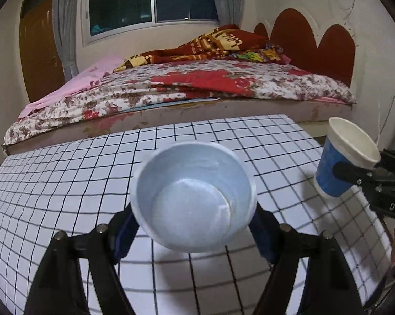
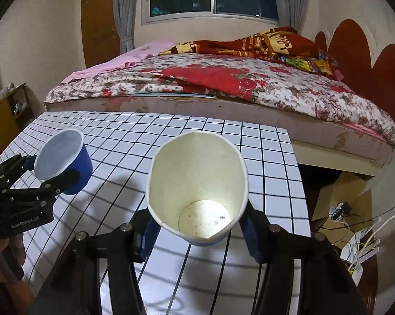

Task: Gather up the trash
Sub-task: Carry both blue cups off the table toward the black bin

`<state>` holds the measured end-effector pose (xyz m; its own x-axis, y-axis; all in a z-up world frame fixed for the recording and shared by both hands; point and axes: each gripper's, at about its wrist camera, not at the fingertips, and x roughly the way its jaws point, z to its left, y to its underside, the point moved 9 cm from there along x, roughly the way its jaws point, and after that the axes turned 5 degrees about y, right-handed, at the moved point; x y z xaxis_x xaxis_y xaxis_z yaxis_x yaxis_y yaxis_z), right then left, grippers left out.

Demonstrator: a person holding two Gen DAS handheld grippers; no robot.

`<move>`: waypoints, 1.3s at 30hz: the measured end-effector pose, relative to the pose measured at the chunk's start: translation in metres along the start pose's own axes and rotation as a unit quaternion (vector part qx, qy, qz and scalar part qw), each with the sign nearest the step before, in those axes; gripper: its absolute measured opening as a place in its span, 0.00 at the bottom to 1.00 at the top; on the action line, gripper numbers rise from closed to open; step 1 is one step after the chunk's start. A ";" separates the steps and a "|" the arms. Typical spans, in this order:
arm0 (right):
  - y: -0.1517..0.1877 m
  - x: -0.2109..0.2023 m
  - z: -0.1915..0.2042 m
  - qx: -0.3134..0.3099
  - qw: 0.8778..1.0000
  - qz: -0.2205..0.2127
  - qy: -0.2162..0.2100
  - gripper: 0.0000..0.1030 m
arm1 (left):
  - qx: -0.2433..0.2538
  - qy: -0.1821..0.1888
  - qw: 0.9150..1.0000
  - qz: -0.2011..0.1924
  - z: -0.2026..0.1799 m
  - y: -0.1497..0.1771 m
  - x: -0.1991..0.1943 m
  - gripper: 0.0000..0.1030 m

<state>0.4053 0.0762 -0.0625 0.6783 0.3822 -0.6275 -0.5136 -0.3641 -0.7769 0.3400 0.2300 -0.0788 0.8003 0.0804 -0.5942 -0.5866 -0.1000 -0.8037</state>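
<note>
My left gripper [image 1: 193, 225] is shut on a short blue paper cup [image 1: 195, 197] with a white inside, held above the checked table [image 1: 66, 173], mouth towards the camera. The same cup [image 2: 66, 161] and the left gripper [image 2: 53, 176] show at the left of the right wrist view. My right gripper [image 2: 197, 228] is shut on a taller blue paper cup [image 2: 197, 183], squeezed oval, with a stained white inside. That cup [image 1: 341, 157] and the right gripper [image 1: 355, 173] show at the right edge of the left wrist view. Both cups look empty.
A bed [image 1: 197, 84] with floral covers runs along the table's far edge. Beyond the table's right edge lie a cardboard box and cables [image 2: 349, 210] on the floor. A yellow cabinet [image 2: 8, 110] stands at the left. A window [image 1: 150, 0] is behind the bed.
</note>
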 end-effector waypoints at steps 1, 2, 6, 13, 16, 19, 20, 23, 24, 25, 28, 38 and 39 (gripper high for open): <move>0.002 -0.005 0.000 0.002 1.000 0.000 -0.001 0.56 | 0.001 0.001 1.000 -0.002 -0.002 0.001 -0.005 0.74; 0.003 -0.010 0.000 0.005 1.000 -0.001 -0.001 0.56 | 0.002 0.004 1.000 -0.003 -0.005 0.002 -0.011 0.74; 0.011 -0.032 -0.001 0.014 1.000 -0.007 -0.001 0.56 | 0.009 0.007 1.000 -0.010 -0.016 0.007 -0.030 0.74; 0.016 -0.070 -0.003 0.023 0.999 -0.024 0.001 0.56 | 0.015 0.019 0.999 -0.022 -0.032 0.010 -0.058 0.74; 0.018 -0.086 -0.005 0.028 0.999 -0.032 0.000 0.56 | 0.021 0.024 0.999 -0.030 -0.041 0.010 -0.072 0.74; 0.021 -0.103 -0.009 0.031 0.999 -0.041 0.002 0.56 | 0.025 0.031 0.999 -0.037 -0.052 0.010 -0.084 0.74; 0.022 -0.109 -0.011 0.032 0.999 -0.043 0.004 0.56 | 0.027 0.034 0.998 -0.039 -0.055 0.010 -0.088 0.74; 0.027 -0.124 -0.017 0.040 0.998 -0.049 0.005 0.56 | 0.035 0.043 0.998 -0.042 -0.067 0.010 -0.096 0.74; 0.029 -0.130 -0.020 0.042 0.998 -0.051 0.007 0.56 | 0.036 0.045 0.997 -0.043 -0.071 0.011 -0.099 0.74; 0.031 -0.134 -0.022 0.044 0.998 -0.053 0.009 0.56 | 0.037 0.050 0.997 -0.044 -0.076 0.011 -0.101 0.74; 0.037 -0.150 -0.030 0.051 0.997 -0.059 0.011 0.56 | 0.042 0.060 0.996 -0.048 -0.089 0.014 -0.109 0.74; 0.065 -0.198 -0.062 0.080 0.994 -0.075 0.023 0.56 | 0.051 0.097 0.993 -0.043 -0.135 0.030 -0.126 0.74; 0.068 -0.201 -0.066 0.082 0.994 -0.074 0.026 0.56 | 0.051 0.102 0.993 -0.041 -0.139 0.032 -0.127 0.74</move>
<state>0.2684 -0.0813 0.0141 0.7763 0.3758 -0.5061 -0.4825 -0.1623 -0.8607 0.2370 0.0785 -0.0243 0.8482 -0.1194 -0.5161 -0.5198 -0.0004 -0.8543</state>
